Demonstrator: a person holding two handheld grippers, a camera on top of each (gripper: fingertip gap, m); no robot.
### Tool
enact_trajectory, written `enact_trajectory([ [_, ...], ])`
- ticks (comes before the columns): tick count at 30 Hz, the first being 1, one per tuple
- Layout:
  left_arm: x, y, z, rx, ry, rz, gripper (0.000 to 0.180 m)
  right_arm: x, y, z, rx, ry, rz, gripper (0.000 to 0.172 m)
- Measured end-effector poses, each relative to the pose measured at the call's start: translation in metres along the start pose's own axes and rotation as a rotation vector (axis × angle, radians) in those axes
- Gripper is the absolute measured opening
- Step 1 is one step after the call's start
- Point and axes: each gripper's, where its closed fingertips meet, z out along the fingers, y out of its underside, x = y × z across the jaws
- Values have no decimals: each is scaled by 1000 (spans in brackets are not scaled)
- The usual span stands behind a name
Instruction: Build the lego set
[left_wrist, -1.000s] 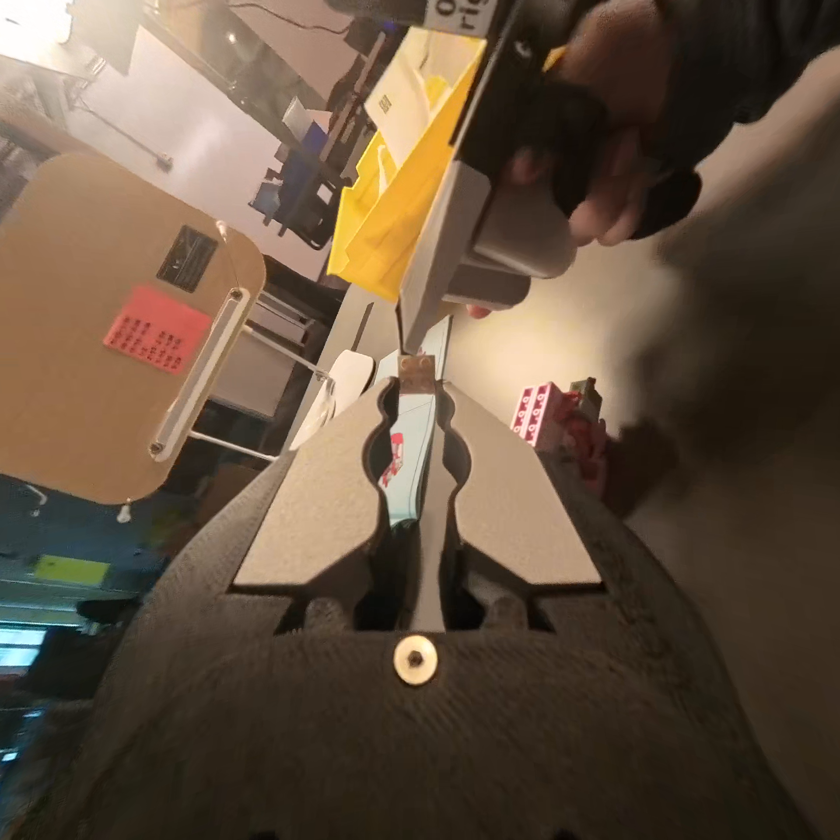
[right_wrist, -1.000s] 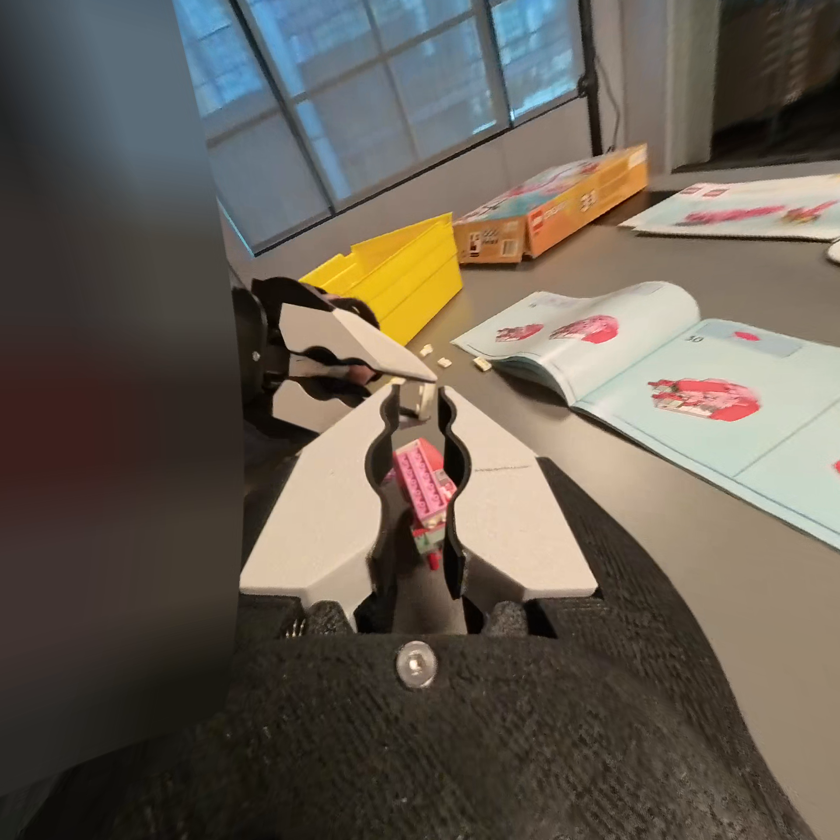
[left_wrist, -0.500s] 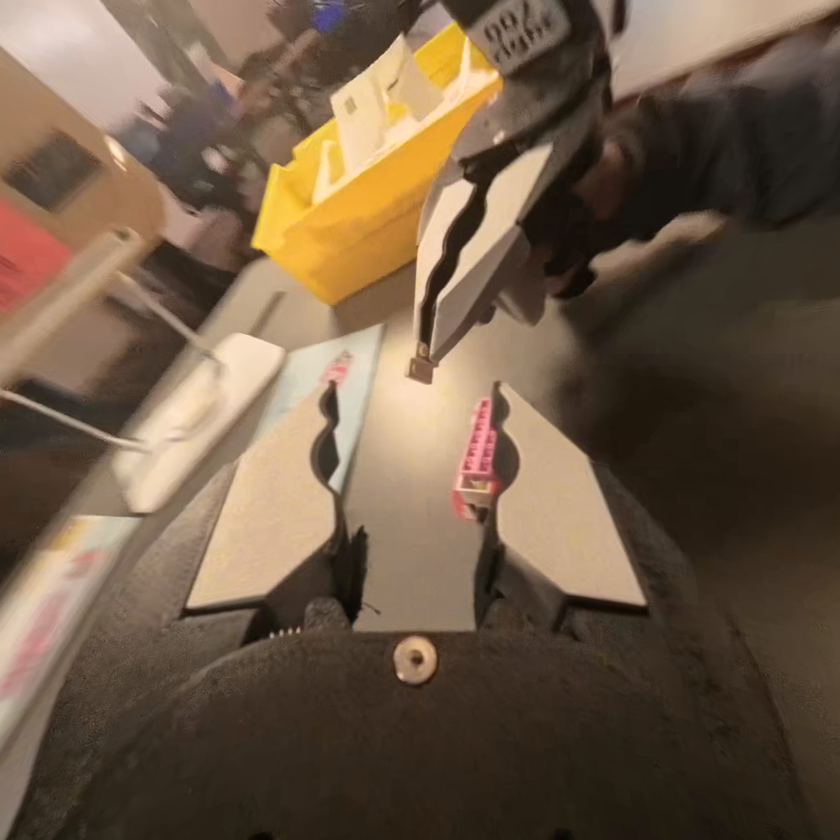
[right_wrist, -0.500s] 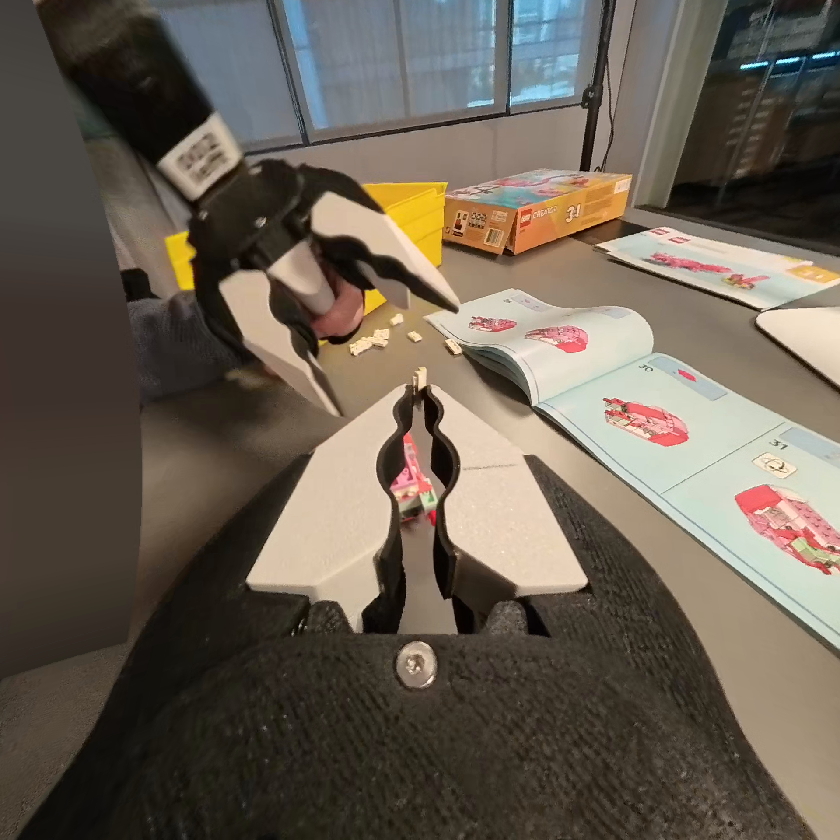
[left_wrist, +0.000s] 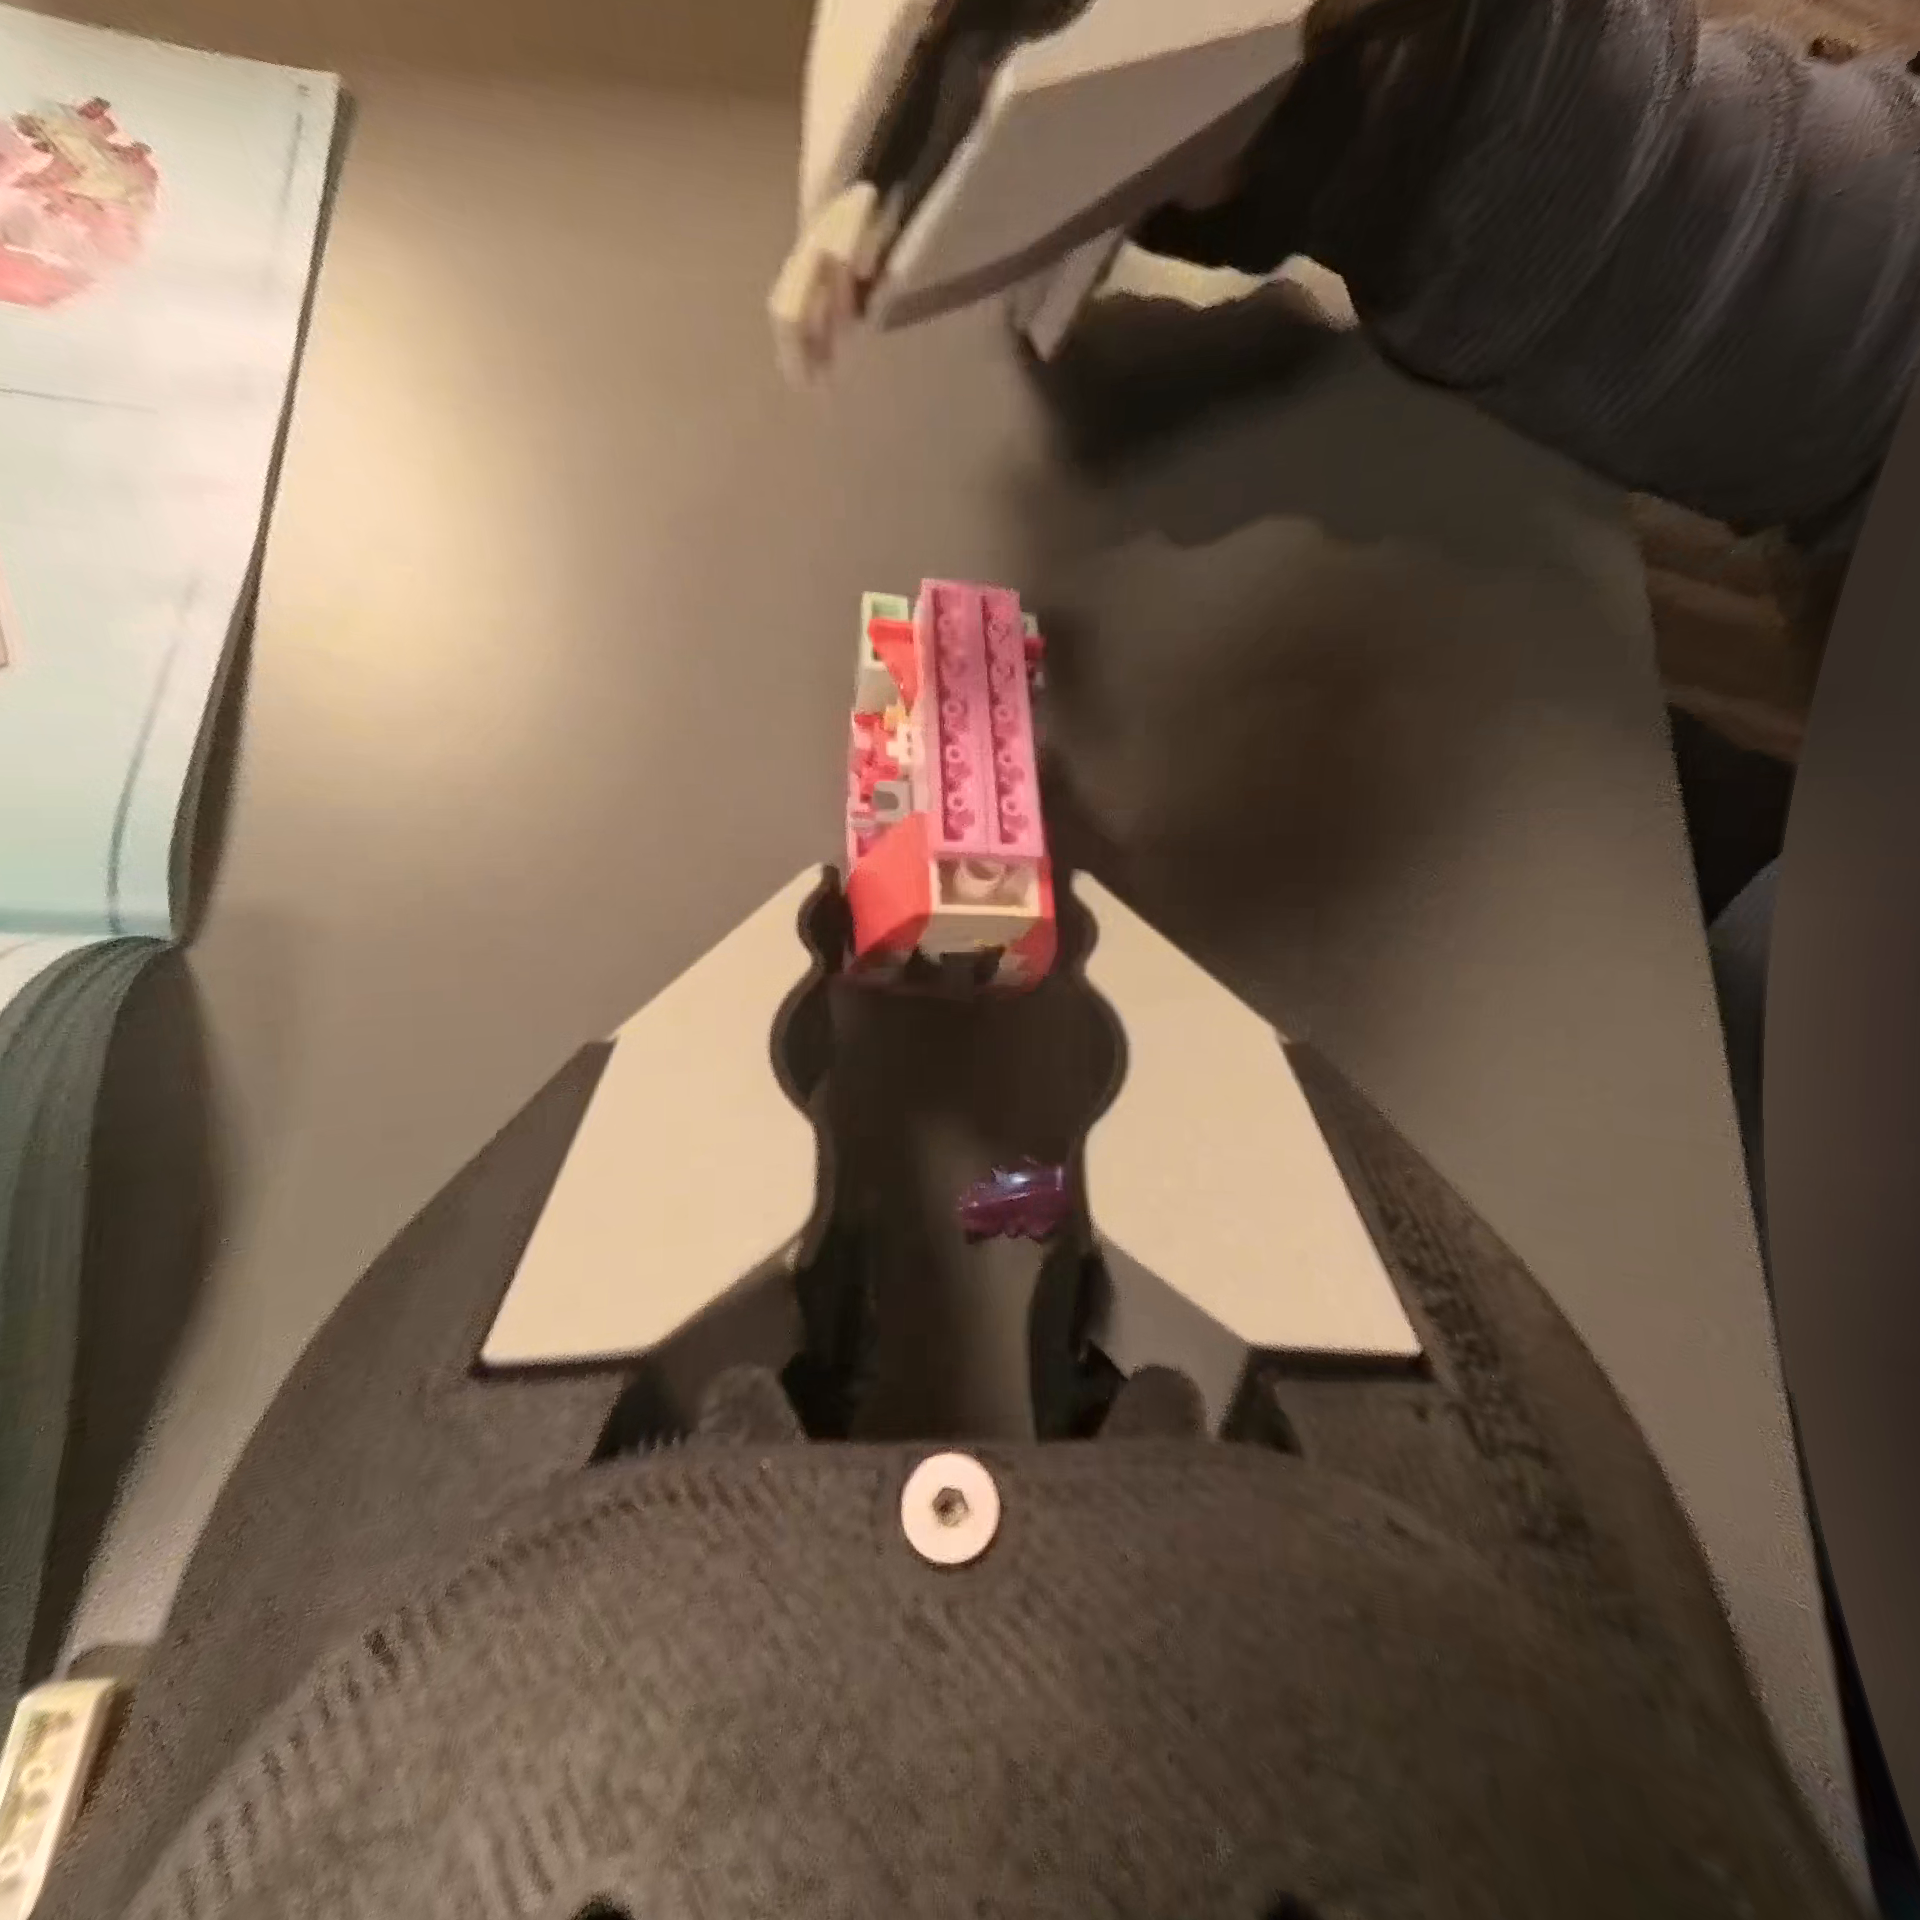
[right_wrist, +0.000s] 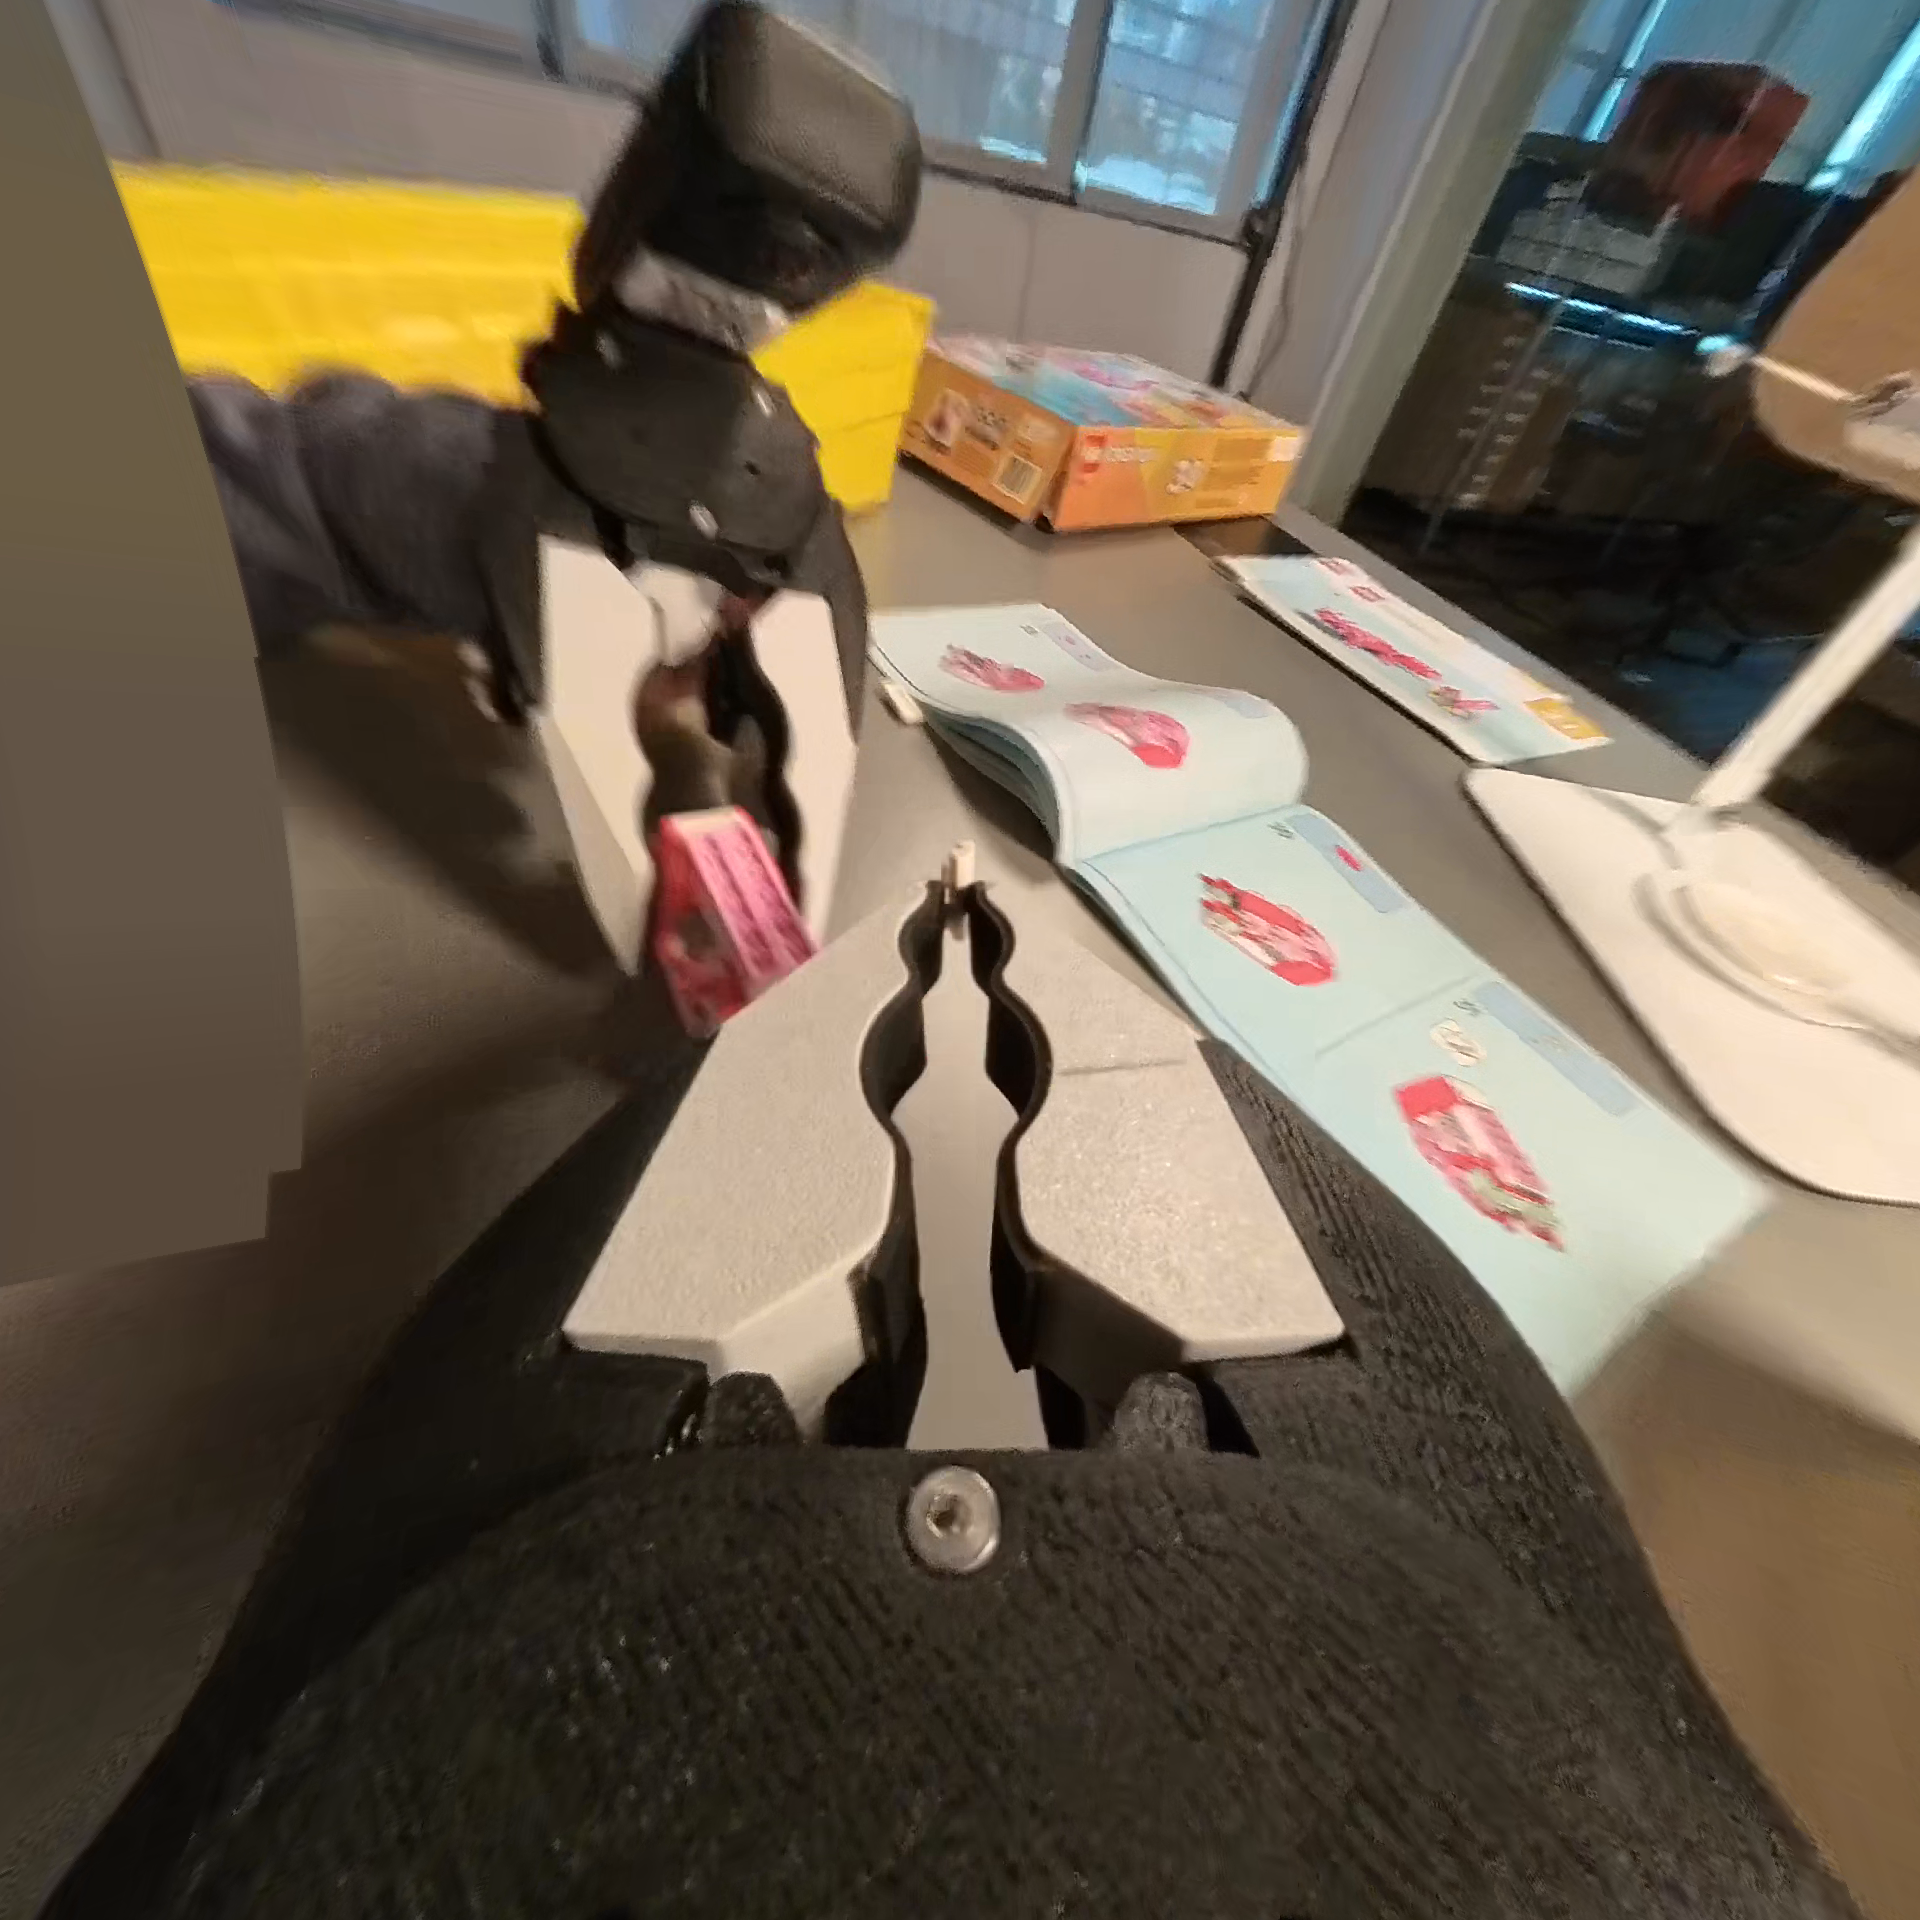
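The left hand-held gripper (left_wrist: 951, 914) is closed on the near end of a pink and red brick model (left_wrist: 966, 727). Its dark pads seem to bear on both sides, though blur makes the contact hard to confirm. The model reaches forward from the fingertips over the grey tabletop (left_wrist: 571, 623). In the right wrist view it hangs tilted from those fingers, its lower end close to the surface; whether it touches is unclear. The right hand-held gripper (right_wrist: 954, 904) has its fingers together on a small white piece (right_wrist: 958, 868), which sticks out just past the tips. That piece is held in the air, near the model's far end but clearly apart from it – the left wrist view shows it above and beyond the pink studs. An open booklet (right_wrist: 1195, 748) lies just beside both, to the right. A yellow bin (right_wrist: 312, 249) and an orange box (right_wrist: 1101, 436) stand farther back, and a white lamp base (right_wrist: 1714, 935) sits at the right edge.
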Motion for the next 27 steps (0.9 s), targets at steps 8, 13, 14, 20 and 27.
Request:
enact_trajectory([
  [8, 0, -3, 0, 36, 40, -59, 40, 25, 75, -6, -506, 188, -666, 2],
  [13, 1, -3, 1, 39, 55, -77, 40, 29, 81, -8, -607, 221, -850, 3],
  [14, 1, -4, 1, 39, 52, -73, 40, 30, 80, -8, -611, 224, -865, 3],
  [20, 0, -6, 4, 45, 39, -52, 41, 35, 79, -9, -600, 265, -843, 9],
  [27, -2, -7, 5, 49, 25, -57, 40, 36, 75, -11, -555, 269, -765, 16],
])
